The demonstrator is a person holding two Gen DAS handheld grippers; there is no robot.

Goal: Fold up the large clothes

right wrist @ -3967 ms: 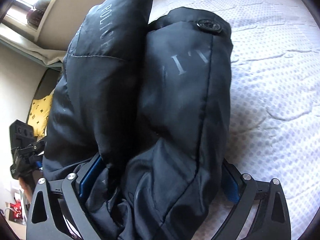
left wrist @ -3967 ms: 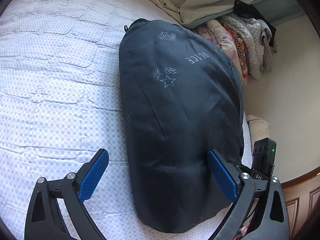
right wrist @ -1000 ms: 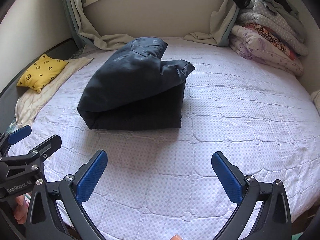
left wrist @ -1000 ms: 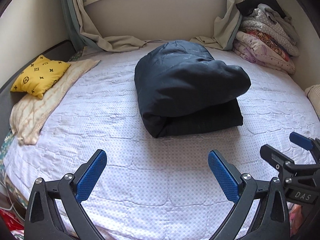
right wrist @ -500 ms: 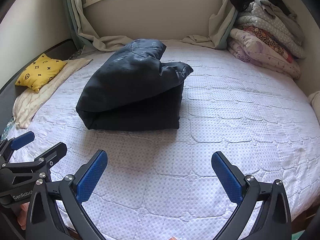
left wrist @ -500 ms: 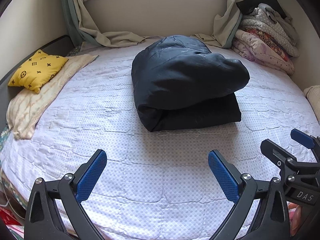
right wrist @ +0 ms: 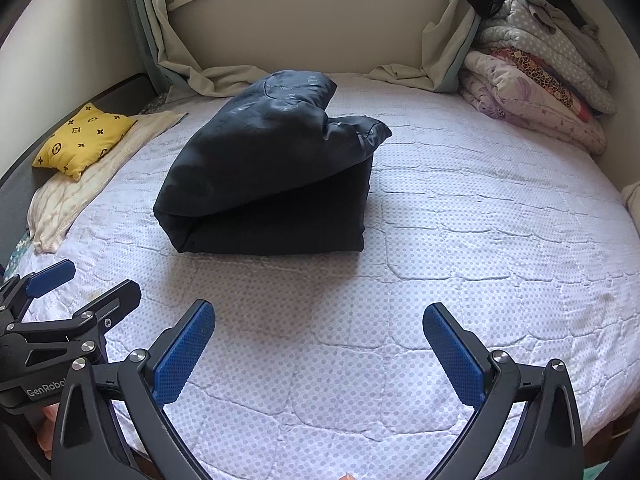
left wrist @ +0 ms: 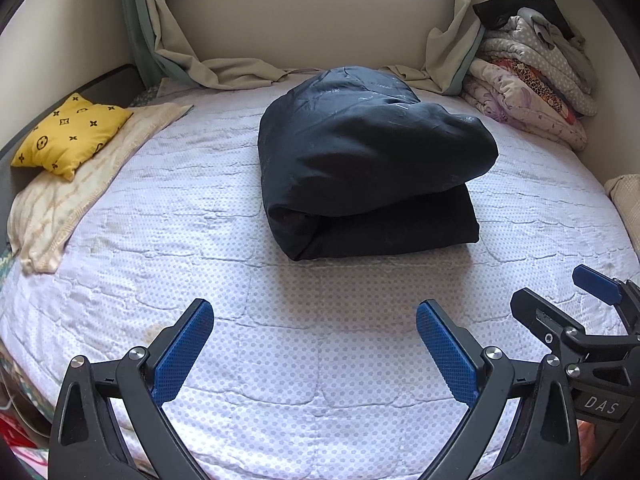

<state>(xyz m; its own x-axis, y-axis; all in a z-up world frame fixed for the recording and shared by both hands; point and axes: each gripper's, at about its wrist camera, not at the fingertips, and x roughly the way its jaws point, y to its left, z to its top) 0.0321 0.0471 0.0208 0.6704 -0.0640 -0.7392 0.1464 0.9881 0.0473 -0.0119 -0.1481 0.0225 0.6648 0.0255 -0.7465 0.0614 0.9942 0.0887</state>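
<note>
A dark navy padded jacket (left wrist: 368, 160) lies folded into a thick bundle in the middle of the white quilted bed (left wrist: 280, 340); in the right wrist view the jacket (right wrist: 272, 164) sits left of centre. My left gripper (left wrist: 314, 316) is open near the bed's front edge, well short of the jacket, with nothing between its blue pads. My right gripper (right wrist: 318, 320) is open too and holds nothing. Each gripper shows at the edge of the other's view: the right one (left wrist: 576, 316) at lower right, the left one (right wrist: 76, 296) at lower left.
A yellow patterned cushion (left wrist: 70, 134) rests on a cream blanket (left wrist: 68, 196) at the bed's left side. Folded quilts (left wrist: 532, 92) are stacked at the back right corner. Curtains (left wrist: 224, 68) drape onto the bed below the window. A beige cloth (left wrist: 626, 196) lies at the right edge.
Four seconds ago both grippers were right at the jacket, the right one around its cloth; now both have let go and drawn back. Over the last second the views only shifted slightly.
</note>
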